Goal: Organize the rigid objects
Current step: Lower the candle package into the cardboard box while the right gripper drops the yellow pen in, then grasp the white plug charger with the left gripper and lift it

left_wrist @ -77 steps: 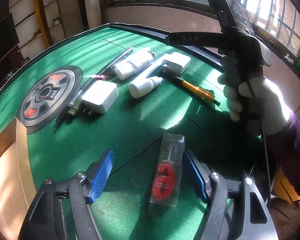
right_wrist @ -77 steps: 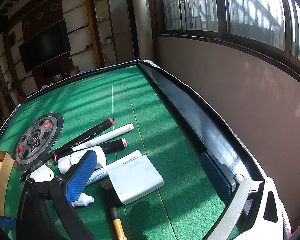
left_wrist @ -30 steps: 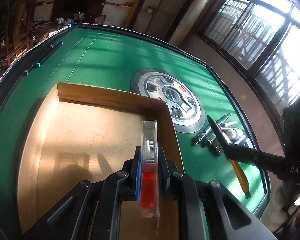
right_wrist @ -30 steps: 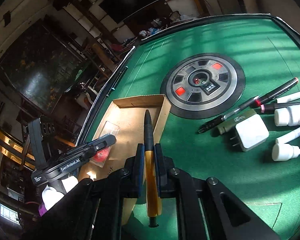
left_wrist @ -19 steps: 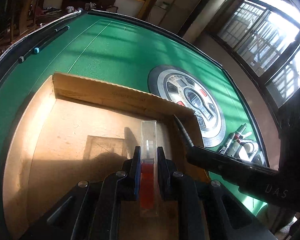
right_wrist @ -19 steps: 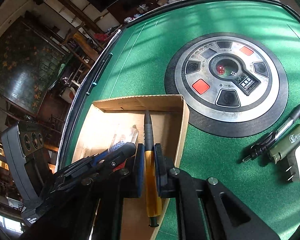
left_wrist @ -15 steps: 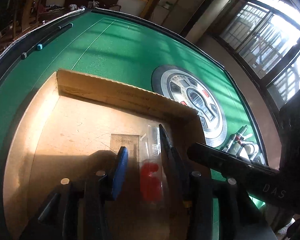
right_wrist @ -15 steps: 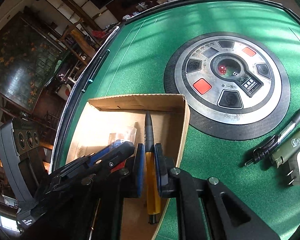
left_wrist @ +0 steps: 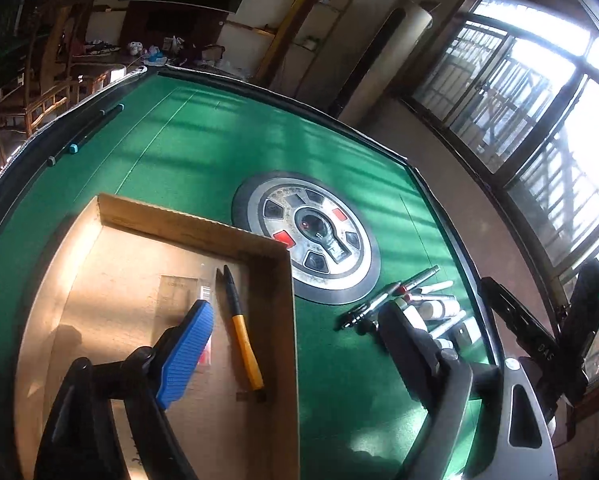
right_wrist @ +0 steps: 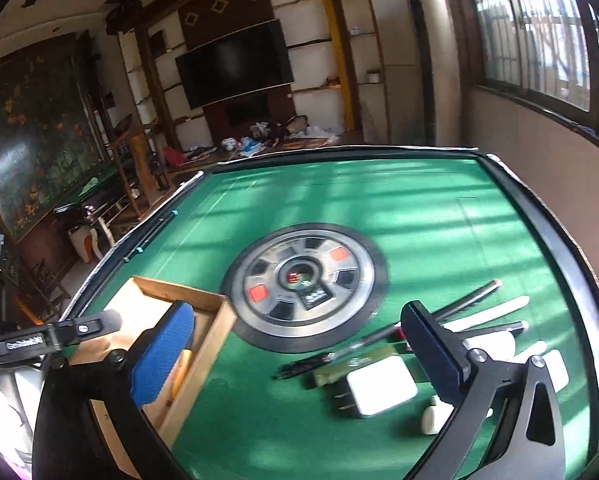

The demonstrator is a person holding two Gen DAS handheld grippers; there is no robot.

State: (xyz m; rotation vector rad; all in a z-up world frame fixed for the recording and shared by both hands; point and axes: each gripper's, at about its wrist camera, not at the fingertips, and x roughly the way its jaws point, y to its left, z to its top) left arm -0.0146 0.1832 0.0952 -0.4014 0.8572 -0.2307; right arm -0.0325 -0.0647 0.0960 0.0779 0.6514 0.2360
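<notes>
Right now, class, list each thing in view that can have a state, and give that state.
left gripper: open, empty
right gripper: open, empty
cardboard box: open-topped, on the table
yellow pen: lying flat in the box
clear packet: lying in the box
white charger: on the felt, outside the box

Green felt tabletop (left_wrist: 203, 160) with black raised rim. Round grey control dial (left_wrist: 311, 236) with red buttons set in the centre. Shallow cardboard box (left_wrist: 283, 320) lies on the felt just beside the dial. On the dial's other side, a cluster: white charger plug (right_wrist: 381, 386), olive marker (right_wrist: 339, 370), black pens (right_wrist: 451, 308), white tubes (right_wrist: 495, 308), a small white bottle (right_wrist: 433, 420).
</notes>
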